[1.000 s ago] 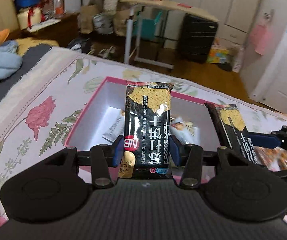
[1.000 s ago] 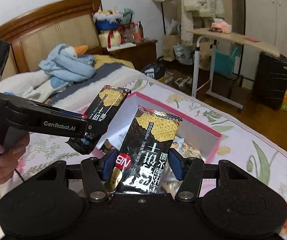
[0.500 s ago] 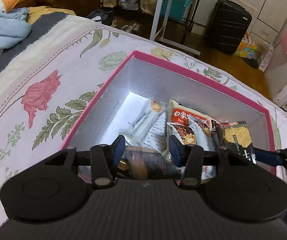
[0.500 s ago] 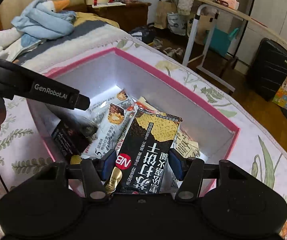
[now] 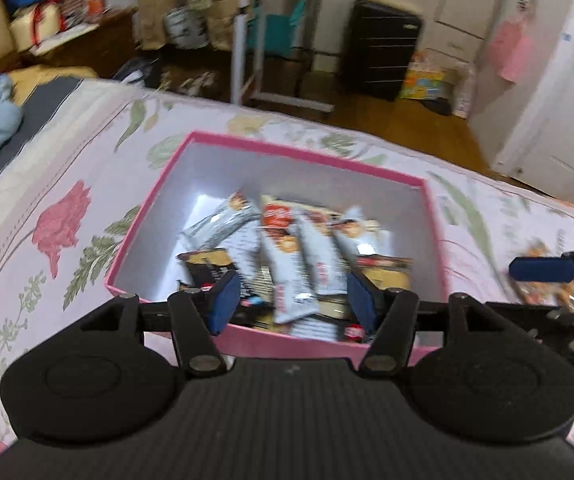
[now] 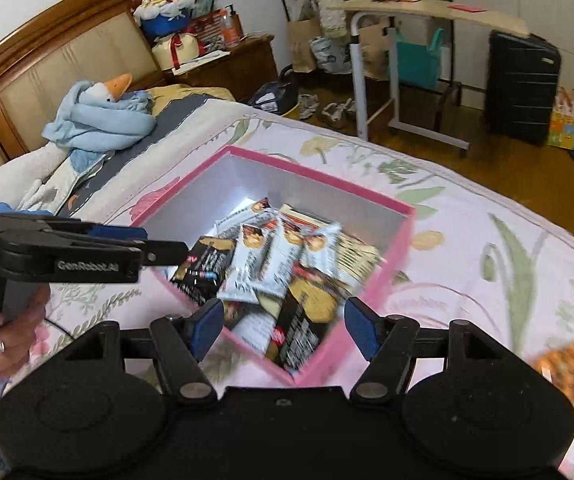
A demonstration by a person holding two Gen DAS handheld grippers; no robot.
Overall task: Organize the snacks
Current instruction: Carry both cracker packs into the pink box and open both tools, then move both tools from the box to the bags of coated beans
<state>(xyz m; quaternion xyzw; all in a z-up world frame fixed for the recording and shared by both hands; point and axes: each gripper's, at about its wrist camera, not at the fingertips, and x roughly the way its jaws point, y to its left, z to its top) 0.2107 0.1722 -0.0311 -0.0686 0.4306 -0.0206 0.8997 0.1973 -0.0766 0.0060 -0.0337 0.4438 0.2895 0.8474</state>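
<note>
While both grippers hang over the pink box, neither carries anything. Left gripper: jaws have just been opening, now spread, nothing between the pads; the black cracker packet lies in the box just beyond its left pad. Right gripper: jaws likewise just been opening, spread and empty; a second black cracker packet lies directly ahead of it, against the near corner of the box.

Box contents: white and red snack packets overlapping in a loose heap between the two black ones. All task items seen so far sit inside the box, on the floral bedspread.

Judgement on step in hand: release looks complete, so the next step is withdrawal. Lift both grippers straight clear of the pink rim before swinging aside, so a pad does not drag a packet back out or catch the wall. Keep the jaws parted for the next pick.

Surroundings: an orange-patterned snack bag, blurred, lies on the bedspread to the right of the right gripper, outside the box; likely next. The two grippers are close together, the left crossing in from the left of the right wrist view, so they should move apart. A goose plush lies well beyond, no obstruction.
</note>
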